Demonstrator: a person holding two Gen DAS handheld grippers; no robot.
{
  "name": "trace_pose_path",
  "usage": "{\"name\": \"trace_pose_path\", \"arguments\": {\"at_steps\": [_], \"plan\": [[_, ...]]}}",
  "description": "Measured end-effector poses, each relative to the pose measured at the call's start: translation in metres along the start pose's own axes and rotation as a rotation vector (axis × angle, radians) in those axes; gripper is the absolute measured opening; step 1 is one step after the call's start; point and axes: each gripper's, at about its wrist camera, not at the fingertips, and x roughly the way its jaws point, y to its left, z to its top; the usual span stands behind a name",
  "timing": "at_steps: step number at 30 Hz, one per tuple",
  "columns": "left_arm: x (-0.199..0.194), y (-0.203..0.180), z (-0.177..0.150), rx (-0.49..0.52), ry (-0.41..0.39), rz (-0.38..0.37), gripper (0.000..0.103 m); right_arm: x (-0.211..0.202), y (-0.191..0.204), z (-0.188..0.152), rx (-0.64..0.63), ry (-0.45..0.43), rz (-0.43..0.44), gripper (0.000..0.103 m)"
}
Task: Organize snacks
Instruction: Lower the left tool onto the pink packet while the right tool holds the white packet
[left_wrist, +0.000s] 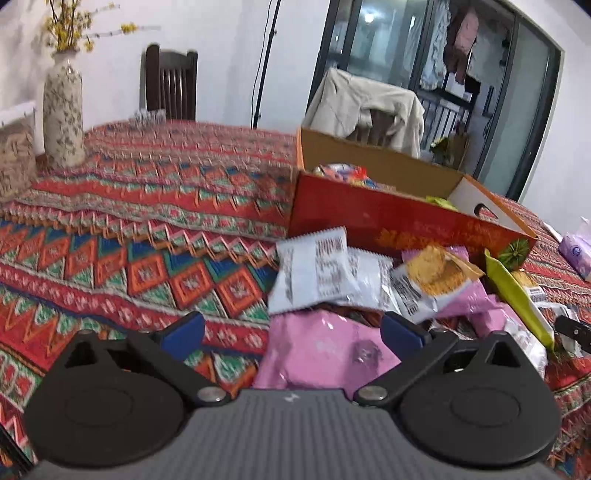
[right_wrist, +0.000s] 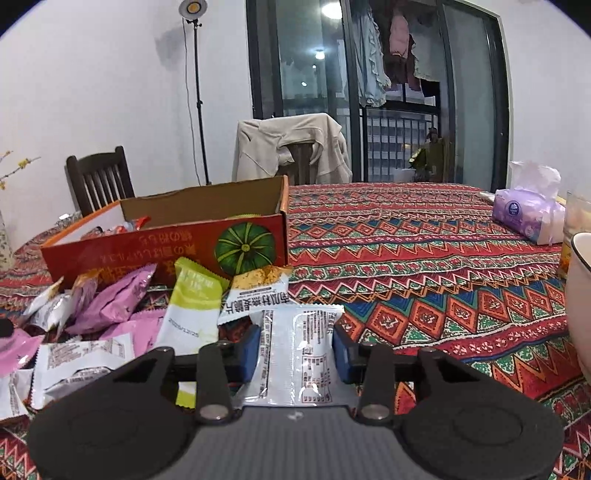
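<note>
- The worktop (right_wrist: 424, 236) in front of you is covered with a red, blue and green zigzag-patterned cloth, and everything here sits on it.
- Take the open red-and-orange cardboard box (right_wrist: 166, 240), printed with a green pumpkin, as your landmark. A few wrappers already show inside it, so I judge it to be where the snacks are meant to go.
- The loose pile of snack packets (left_wrist: 406, 288) lies just in front of the box's near wall, some of them touching it: pink foil pouches, white printed sachets and a lime-green packet (right_wrist: 192, 306).
- Your left gripper (left_wrist: 291, 334) is released. Its blue pads stand wide apart in front of the box and grip nothing. A glossy pink foil pouch (left_wrist: 325, 350) lies below and between them, but the pads are not on it.
- Your right gripper (right_wrist: 295, 350) is grasping a clear-and-white printed plastic sachet (right_wrist: 299, 354). The blue pads press on its two long edges, on the near side of the pile from the box.
- That sachet should be very light, soft and slick. The film will likely crumple rather than resist, so it may slip or twist when lifted.
- Hold it across the filled middle rather than by the crimped end seams.
- Squeeze gently, because whatever is inside may crush.
</note>
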Motion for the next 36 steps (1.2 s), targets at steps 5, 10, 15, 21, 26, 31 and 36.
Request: {"name": "trace_pose_path", "arguments": {"at_steps": [5,10,15,21,26,31,36], "plan": [[0.001,-0.011,-0.001,0.022,0.030,0.008,0.103,-0.001,-0.005,-0.001,0.038,-0.010,0.030,0.040],[0.003,-0.020,-0.002,0.042,0.055,0.022,0.103,-0.003,-0.010,-0.002,0.068,-0.024,0.060,0.040],[0.009,-0.030,-0.007,0.067,0.089,0.043,0.103,-0.004,-0.014,-0.003,0.087,-0.036,0.092,0.040],[0.013,-0.036,-0.009,0.084,0.089,0.090,0.103,-0.007,-0.016,-0.004,0.099,-0.049,0.122,0.040],[0.014,-0.041,-0.011,0.084,0.080,0.129,0.102,-0.008,-0.018,-0.005,0.108,-0.061,0.149,0.040],[0.010,-0.045,-0.013,0.102,0.045,0.163,0.076,-0.009,-0.020,-0.005,0.116,-0.068,0.169,0.040],[0.002,-0.052,-0.018,0.151,0.010,0.168,0.071,-0.010,-0.022,-0.005,0.125,-0.074,0.184,0.040]]}}
